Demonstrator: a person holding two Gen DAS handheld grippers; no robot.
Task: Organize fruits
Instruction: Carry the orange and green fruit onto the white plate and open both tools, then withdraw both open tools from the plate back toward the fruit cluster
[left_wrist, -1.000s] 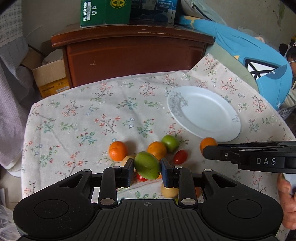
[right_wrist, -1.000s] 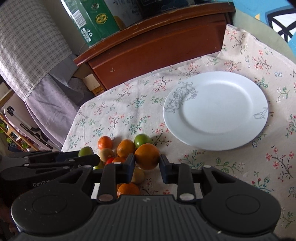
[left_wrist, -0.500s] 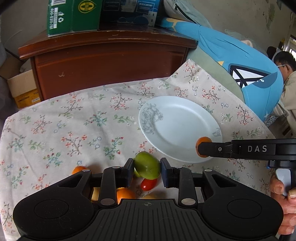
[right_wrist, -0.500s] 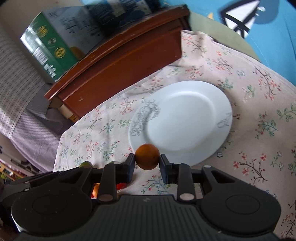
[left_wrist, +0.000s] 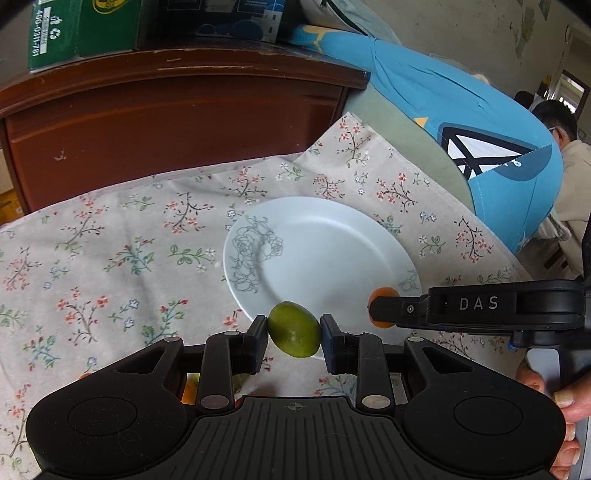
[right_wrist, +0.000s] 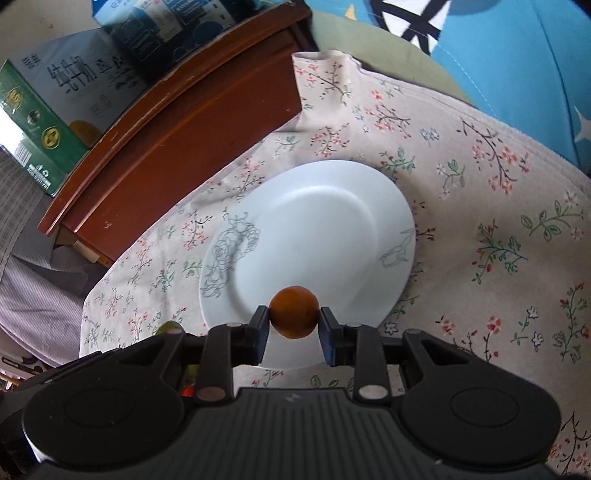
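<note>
Left hand-held gripper (left_wrist: 294, 334) grasps a green fruit (left_wrist: 294, 328) over the near rim of the white plate (left_wrist: 332, 236). Right hand-held gripper (right_wrist: 294, 328) grasps an orange (right_wrist: 294, 312) there too. Plate bare; neither fruit placed, more fruit (left_wrist: 188, 391) remains near-left on the worktop (left_wrist: 110, 258).

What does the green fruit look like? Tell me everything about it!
The green fruit is smooth, shiny and egg-shaped, yellow-green with a few tiny dark specks. It lies tilted between the two fingers of the left gripper, which press on its two sides and hold it in the air. Behind it is the near edge of the white plate. Nothing else touches it.
</note>
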